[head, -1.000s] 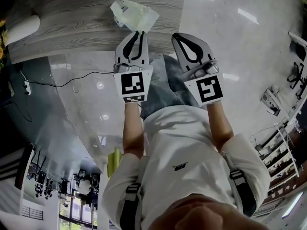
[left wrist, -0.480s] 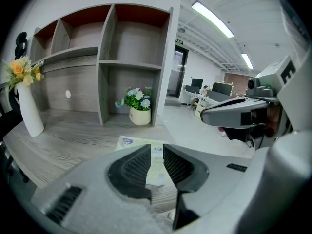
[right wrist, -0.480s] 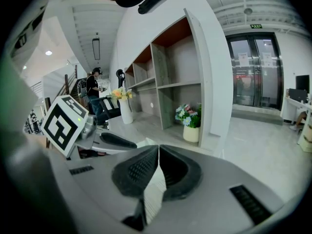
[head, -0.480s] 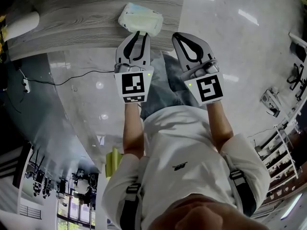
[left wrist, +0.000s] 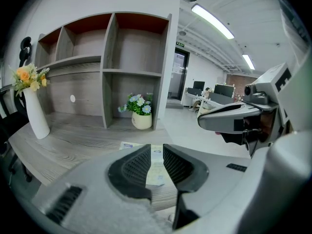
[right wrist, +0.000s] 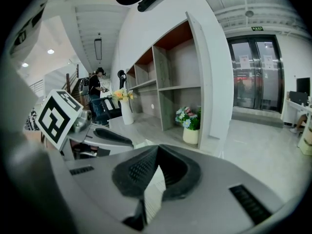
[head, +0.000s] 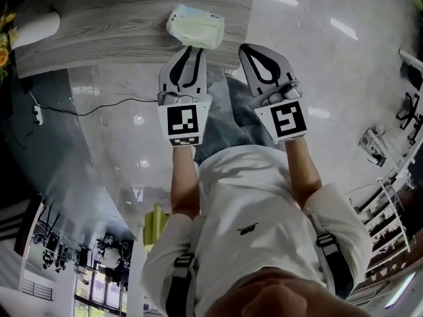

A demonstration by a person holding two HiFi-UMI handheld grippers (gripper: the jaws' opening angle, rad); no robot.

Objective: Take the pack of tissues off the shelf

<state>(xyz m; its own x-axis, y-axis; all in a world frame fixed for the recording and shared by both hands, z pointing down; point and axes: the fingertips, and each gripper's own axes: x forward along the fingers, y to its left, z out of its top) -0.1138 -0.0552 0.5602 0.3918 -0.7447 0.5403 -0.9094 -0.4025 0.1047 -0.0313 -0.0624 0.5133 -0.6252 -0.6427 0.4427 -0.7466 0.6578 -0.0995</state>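
Note:
The pale green pack of tissues lies flat on the grey wooden table, near its front edge. My left gripper is just short of the pack with its jaws a narrow gap apart and nothing between them. In the left gripper view the pack shows through that gap, beyond the left gripper. My right gripper hovers beside the left one over the floor. Its jaws meet at the tip in the right gripper view, where the right gripper holds nothing.
An open wooden shelf unit stands at the back of the table, with a small flower pot in its lower right cell. A white vase of flowers stands at the left. A cable runs across the glossy floor.
A second ago the pack hung crumpled from my left gripper. It now lies on the table, and the left gripper has let go and drawn back slightly. The right gripper stayed put.

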